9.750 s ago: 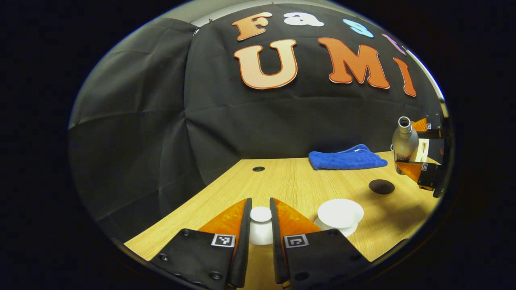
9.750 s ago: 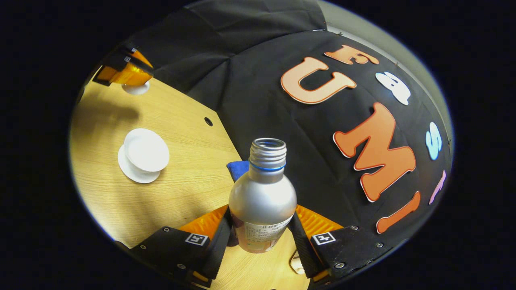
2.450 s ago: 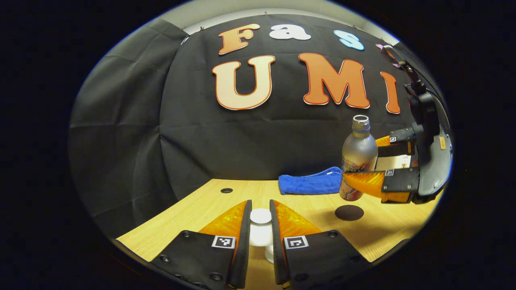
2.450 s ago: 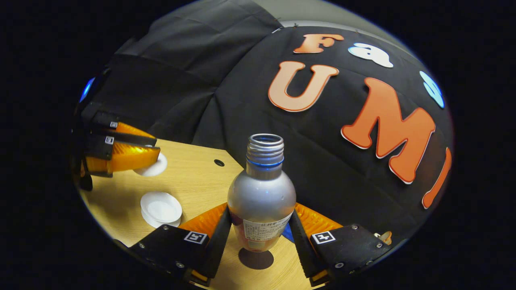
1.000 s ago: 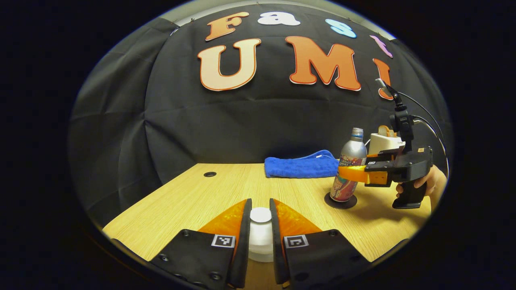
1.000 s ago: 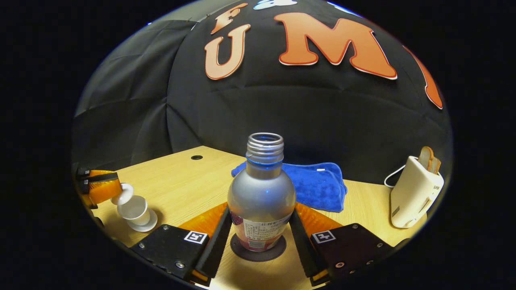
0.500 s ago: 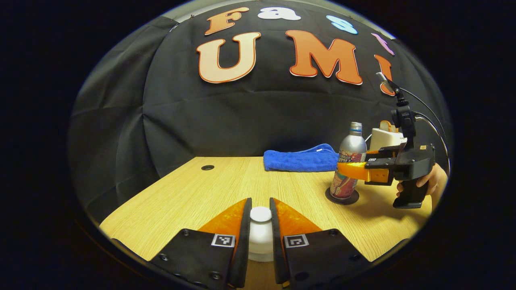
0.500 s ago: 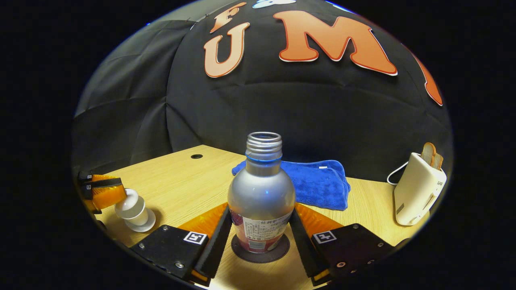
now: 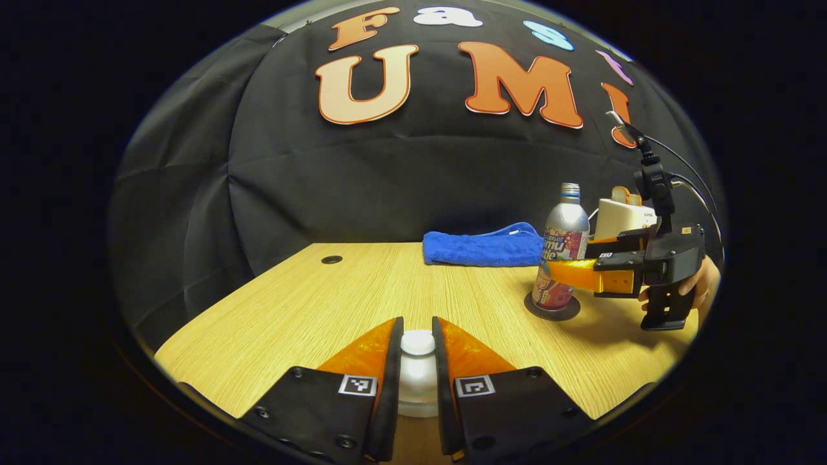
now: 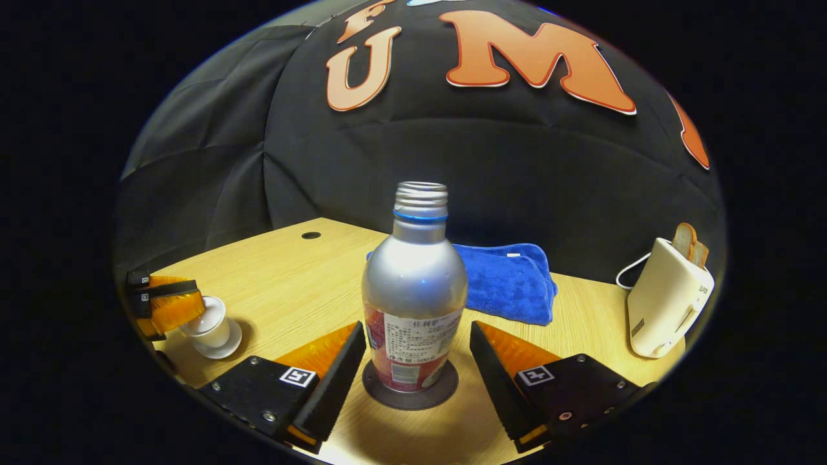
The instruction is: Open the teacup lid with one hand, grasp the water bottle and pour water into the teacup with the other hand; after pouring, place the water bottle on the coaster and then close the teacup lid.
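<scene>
We free the bottle [image 10: 414,290] on its coaster [image 10: 409,394], right gripper [image 10: 417,361] spread; left gripper [image 9: 417,361] at 6 o'clock clasps the lid [image 9: 418,349], releasing next

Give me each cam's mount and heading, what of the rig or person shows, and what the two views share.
Left gripper view: rides the left gripper, low over the table, facing the booth wall; its fingers clamp the teacup lid; a hand holds the right gripper farther right.
Right gripper view: rides the right gripper, facing the water bottle on its coaster; own fingers spread apart.
Shared: water bottle, coaster, blue towel, toaster.
</scene>
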Available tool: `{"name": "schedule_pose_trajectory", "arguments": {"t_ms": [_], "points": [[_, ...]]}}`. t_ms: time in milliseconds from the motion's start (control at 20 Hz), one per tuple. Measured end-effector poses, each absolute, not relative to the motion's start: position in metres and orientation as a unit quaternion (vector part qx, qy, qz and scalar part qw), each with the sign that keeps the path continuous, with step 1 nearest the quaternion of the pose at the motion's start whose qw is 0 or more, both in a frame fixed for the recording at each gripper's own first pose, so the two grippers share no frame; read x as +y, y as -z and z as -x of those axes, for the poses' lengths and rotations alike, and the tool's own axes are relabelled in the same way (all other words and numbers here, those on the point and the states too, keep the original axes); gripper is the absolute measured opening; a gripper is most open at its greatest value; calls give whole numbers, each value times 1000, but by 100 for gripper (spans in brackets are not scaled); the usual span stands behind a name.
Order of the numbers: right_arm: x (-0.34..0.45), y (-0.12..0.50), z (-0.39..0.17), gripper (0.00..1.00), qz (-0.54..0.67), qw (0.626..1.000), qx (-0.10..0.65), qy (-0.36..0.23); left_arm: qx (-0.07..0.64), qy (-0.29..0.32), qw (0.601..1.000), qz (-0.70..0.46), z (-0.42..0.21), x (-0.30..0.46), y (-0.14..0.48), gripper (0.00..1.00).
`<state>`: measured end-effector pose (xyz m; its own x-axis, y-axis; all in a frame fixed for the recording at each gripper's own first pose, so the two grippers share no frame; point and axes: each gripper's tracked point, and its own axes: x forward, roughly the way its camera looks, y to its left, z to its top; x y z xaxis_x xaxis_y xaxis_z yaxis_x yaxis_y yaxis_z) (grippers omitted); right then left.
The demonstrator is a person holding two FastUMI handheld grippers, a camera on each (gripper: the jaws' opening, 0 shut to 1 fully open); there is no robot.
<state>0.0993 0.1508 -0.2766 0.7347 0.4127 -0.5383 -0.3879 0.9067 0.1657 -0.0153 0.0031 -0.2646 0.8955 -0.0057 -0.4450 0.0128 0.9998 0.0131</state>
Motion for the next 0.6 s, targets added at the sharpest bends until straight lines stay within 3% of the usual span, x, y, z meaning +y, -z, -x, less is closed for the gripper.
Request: {"name": "schedule_pose_trajectory", "arguments": {"t_ms": [400, 600], "points": [[116, 243, -77, 98, -8, 943, 271, -193, 219, -5, 975, -16, 18, 1, 268, 30], [103, 213, -66, 98, -15, 952, 244, -183, 217, -12, 976, -20, 18, 0, 266, 38]]}}
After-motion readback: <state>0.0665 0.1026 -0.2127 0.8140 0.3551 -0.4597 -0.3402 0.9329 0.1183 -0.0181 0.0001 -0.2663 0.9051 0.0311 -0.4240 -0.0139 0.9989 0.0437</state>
